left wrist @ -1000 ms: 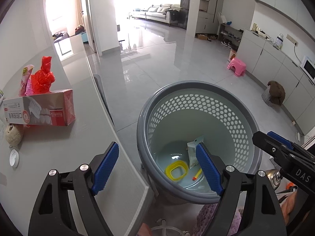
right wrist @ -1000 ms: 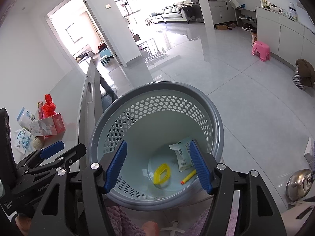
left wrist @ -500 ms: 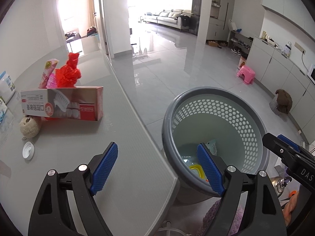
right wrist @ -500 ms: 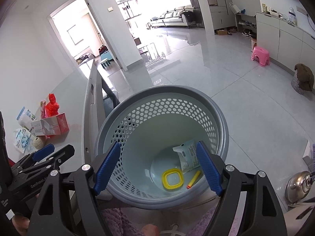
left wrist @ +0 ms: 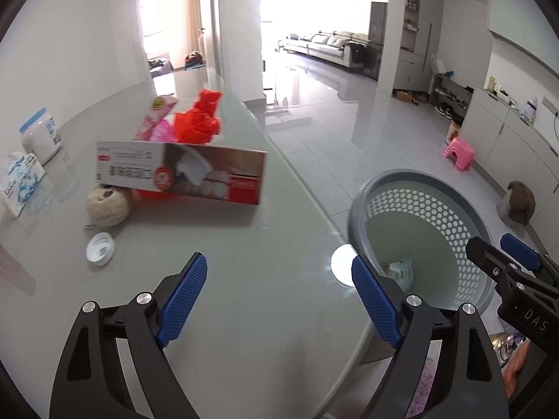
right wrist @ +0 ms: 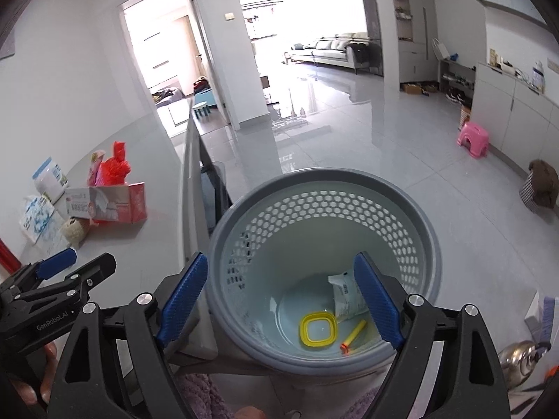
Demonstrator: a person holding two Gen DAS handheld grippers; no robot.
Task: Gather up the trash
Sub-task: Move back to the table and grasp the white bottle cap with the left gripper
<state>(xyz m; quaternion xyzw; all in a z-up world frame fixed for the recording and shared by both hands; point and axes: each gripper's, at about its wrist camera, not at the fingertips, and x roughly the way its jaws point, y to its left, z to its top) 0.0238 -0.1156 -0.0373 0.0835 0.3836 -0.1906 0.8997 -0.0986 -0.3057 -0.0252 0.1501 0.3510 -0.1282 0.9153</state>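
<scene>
A grey perforated basket (right wrist: 412, 209) stands on the floor beside the grey table (left wrist: 244, 279); it also shows in the left wrist view (left wrist: 436, 188). In it lie a yellow square lid (right wrist: 318, 330), a white packet (right wrist: 346, 296) and a yellow-orange tube (right wrist: 353, 334). On the table lie a red-and-white box (left wrist: 181, 174), a red plastic bag (left wrist: 201, 118), a pink packet (left wrist: 157, 118), a ball of twine (left wrist: 106, 206) and a white cap (left wrist: 100, 248). My left gripper (left wrist: 279, 296) is open and empty above the table. My right gripper (right wrist: 279, 300) is open and empty above the basket.
A white tub (left wrist: 40, 136) and a blue-white pack (left wrist: 19, 178) sit at the table's far left. A pink stool (left wrist: 459, 153) and a brown-topped basket (left wrist: 517, 202) stand on the glossy floor by the cabinets. A metal kettle (right wrist: 517, 356) is at the lower right.
My left gripper has swung left from over the basket to over the table, bringing the box and trash closer. My right gripper stays over the basket, open.
</scene>
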